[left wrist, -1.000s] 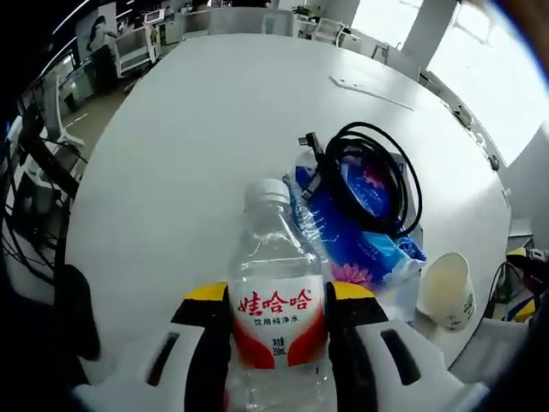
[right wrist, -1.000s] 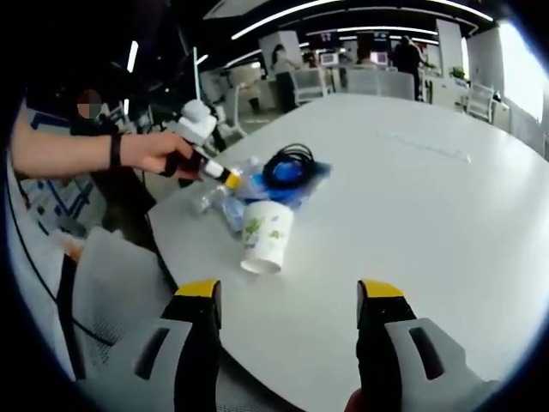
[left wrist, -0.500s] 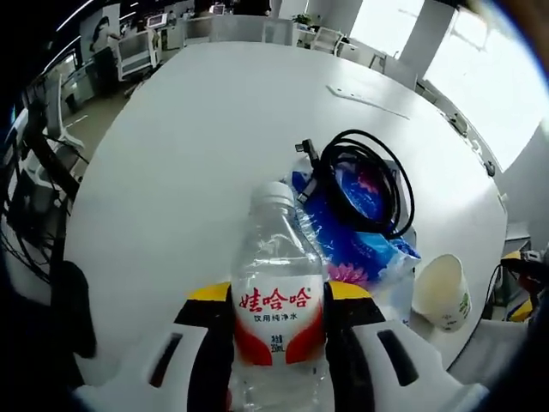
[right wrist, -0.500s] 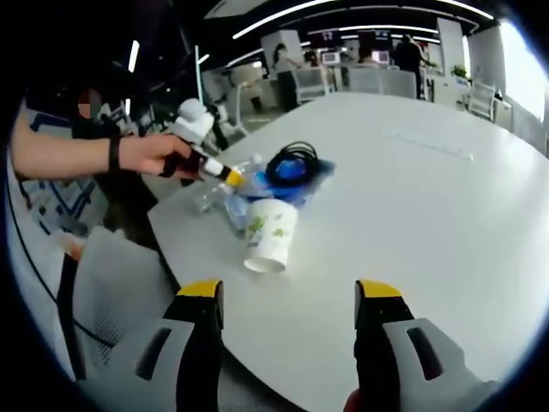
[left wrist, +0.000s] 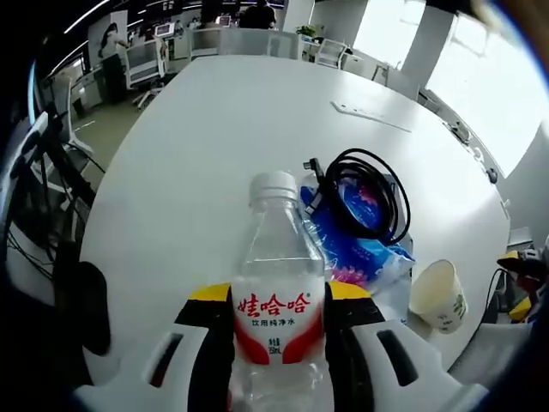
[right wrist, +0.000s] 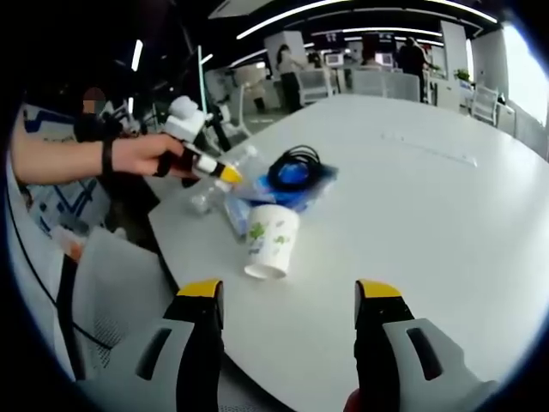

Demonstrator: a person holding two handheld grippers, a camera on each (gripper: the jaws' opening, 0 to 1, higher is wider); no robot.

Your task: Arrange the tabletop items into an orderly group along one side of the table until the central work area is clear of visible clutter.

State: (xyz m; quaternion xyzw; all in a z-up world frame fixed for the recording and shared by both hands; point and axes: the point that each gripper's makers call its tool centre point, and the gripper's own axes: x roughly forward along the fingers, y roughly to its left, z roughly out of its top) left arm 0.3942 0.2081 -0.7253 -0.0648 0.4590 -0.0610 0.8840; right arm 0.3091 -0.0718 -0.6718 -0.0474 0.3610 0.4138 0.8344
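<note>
The two yellow-tipped fingers (left wrist: 209, 319) of the left gripper (left wrist: 279, 322) are clamped on one clear plastic water bottle with a white cap and red label (left wrist: 277, 292), held upright above the near edge of the table. The right gripper (right wrist: 286, 300) stands with its two fingers (right wrist: 202, 302) apart, nothing between them.

One large round white table (left wrist: 206, 129) carries the remaining items, grouped close to its near edge. One blue patterned plastic packet (left wrist: 356, 245) lies flat just beyond the bottle. One coil of black cable (left wrist: 364, 190) rests on top of the packet. One white paper cup with a green print (right wrist: 273, 242) lies tipped beside the packet, touching it in the right gripper view.
</note>
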